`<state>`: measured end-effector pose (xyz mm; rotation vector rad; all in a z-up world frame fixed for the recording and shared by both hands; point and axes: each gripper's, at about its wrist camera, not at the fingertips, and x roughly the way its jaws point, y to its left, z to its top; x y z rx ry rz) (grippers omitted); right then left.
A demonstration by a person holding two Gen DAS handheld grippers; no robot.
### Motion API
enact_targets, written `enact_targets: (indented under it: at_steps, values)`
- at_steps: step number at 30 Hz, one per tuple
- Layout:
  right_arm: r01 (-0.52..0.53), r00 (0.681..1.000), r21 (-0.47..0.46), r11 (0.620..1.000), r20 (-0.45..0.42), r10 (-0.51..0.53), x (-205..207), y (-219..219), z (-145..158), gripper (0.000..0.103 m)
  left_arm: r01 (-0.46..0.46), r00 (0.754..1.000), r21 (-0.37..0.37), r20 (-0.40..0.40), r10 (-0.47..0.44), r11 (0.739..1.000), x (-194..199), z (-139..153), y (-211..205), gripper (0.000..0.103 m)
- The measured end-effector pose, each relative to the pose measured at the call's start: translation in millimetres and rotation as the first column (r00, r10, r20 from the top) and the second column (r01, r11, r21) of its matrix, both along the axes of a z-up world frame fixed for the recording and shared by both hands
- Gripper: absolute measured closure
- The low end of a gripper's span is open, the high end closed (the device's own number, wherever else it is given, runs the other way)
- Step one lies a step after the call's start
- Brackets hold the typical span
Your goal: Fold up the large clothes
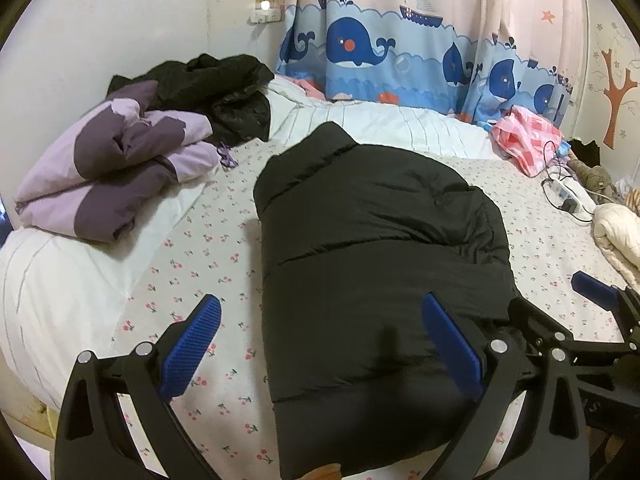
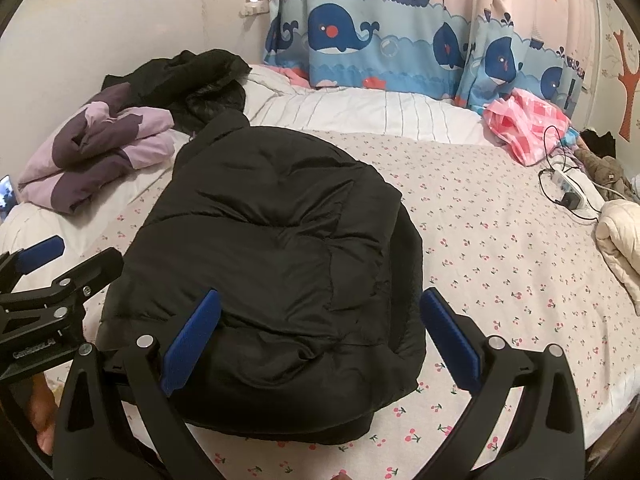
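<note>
While the black quilted puffer jacket lies folded into a thick bundle on the cherry-print bedsheet, I have both tools over its near end with nothing gripped. My right gripper has its jaws spread wide, the jacket's near edge bulging up between them; the left blue pad sits against the fabric and the right pad is over bare sheet just beside the bundle. My left gripper is also wide apart: its right pad is over the jacket, its left pad over the sheet beside it. Ahead of both sets of jaws the jacket's collar points away from me. Farther ahead and to the left of the jaws, a folded lilac and purple padded coat rests on a white striped duvet, with a crumpled black garment just behind it. Ahead to the right lie a pink checked cloth, a white power strip and a cream quilted garment. A whale-print curtain hangs beyond the bed.
</note>
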<state>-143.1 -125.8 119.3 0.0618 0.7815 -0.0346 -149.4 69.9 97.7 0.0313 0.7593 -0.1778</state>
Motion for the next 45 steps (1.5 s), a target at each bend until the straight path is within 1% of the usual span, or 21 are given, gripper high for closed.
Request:
enact_targets:
  at_steps: [7, 13, 20, 31, 45]
  values:
    - [0.000, 1.000, 0.002, 1.000, -0.023, 0.000, 3.6, -1.4, -1.8, 0.007, -0.007, 1.000, 0.003, -0.014, 0.007, 1.000, 2.8, -2.2, 1.0, 0.007]
    - [-0.005, 1.000, -0.001, 1.000, -0.028, 0.005, 3.9, 0.5, -2.0, 0.007, 0.002, 0.998, -0.022, -0.055, -0.003, 1.000, 7.6, -7.0, 1.9, 0.007]
    - [-0.006, 1.000, -0.001, 1.000, -0.029, 0.006, 3.8, 0.6, -2.3, 0.007, -0.001, 0.998, -0.018, -0.057, 0.000, 1.000, 8.7, -7.4, 2.5, 0.007]
    - [-0.013, 0.999, -0.002, 1.000, -0.031, 0.013, 4.5, 0.0, -4.6, 0.007, -0.004, 0.998, 0.015, -0.056, 0.004, 1.000, 8.4, -7.8, -0.3, 0.007]
    - [-0.014, 0.999, -0.004, 1.000, -0.031, 0.014, 5.2, 0.3, -4.3, 0.007, -0.008, 0.999, 0.020, -0.054, 0.009, 1.000, 7.5, -6.7, -0.7, 0.007]
